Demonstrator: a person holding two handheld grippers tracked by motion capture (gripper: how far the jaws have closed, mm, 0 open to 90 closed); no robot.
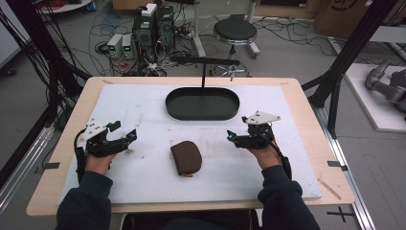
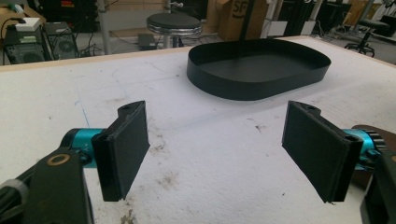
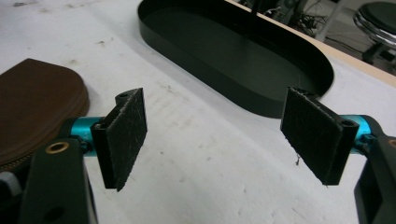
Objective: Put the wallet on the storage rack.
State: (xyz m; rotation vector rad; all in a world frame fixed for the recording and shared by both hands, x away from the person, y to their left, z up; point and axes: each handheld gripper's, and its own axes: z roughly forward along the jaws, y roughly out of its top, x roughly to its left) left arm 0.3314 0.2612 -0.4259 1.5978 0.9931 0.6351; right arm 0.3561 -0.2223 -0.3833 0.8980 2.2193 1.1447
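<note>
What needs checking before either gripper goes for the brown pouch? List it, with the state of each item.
1. Left gripper open: ok, jaws stand wide apart in the left gripper view.
2. Right gripper open: ok, jaws wide apart, nothing between them.
3. Brown pouch free to grasp: ok, it lies flat on the white mat between the two grippers, touched by neither.
4. Black tray ready to receive: ok, nothing lies in it.
5. Path from pouch to tray: ok, bare mat between them.
6. Pouch zip closed: cannot tell.
</note>
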